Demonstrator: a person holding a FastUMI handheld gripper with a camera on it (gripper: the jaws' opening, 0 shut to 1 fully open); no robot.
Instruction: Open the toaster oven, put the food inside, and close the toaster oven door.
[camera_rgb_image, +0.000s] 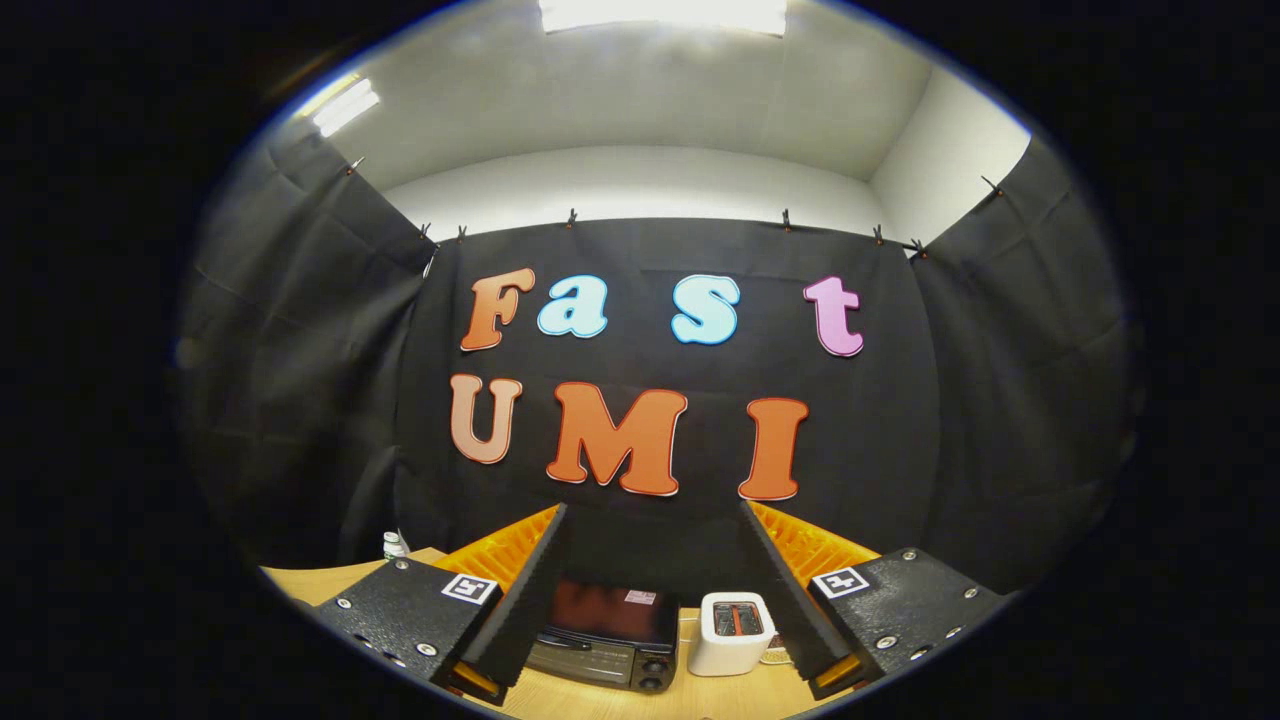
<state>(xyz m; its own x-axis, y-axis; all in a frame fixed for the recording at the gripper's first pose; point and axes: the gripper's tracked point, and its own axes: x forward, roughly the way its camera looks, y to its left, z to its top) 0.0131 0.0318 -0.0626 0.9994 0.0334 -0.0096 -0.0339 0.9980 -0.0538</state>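
The tongs are standing wide apart and released, gripping nothing, their two black foam-faced fingers reaching forward with orange ribbing behind each. Between them, just ahead and low at 6 o'clock from the fingertips, the toaster oven is sitting on the light wooden surface. It is a black box whose long axis is running side to side, from 9 o'clock to 3 o'clock, with its front face turned toward the tongs. Its top is catching a dull reddish reflection and carrying a small pale sticker near the 1 o'clock corner. The dark front door is appearing closed, so whatever the oven is holding cannot be told. Two round knobs are showing stacked at the right end of the front. Just beside the oven at its 3 o'clock side, a small white toaster is standing upright, its top slots glowing orange-red; what is sitting in them is too small to tell. Far off at 9 o'clock, beyond the left finger, a small white bottle is standing near the surface's back edge.
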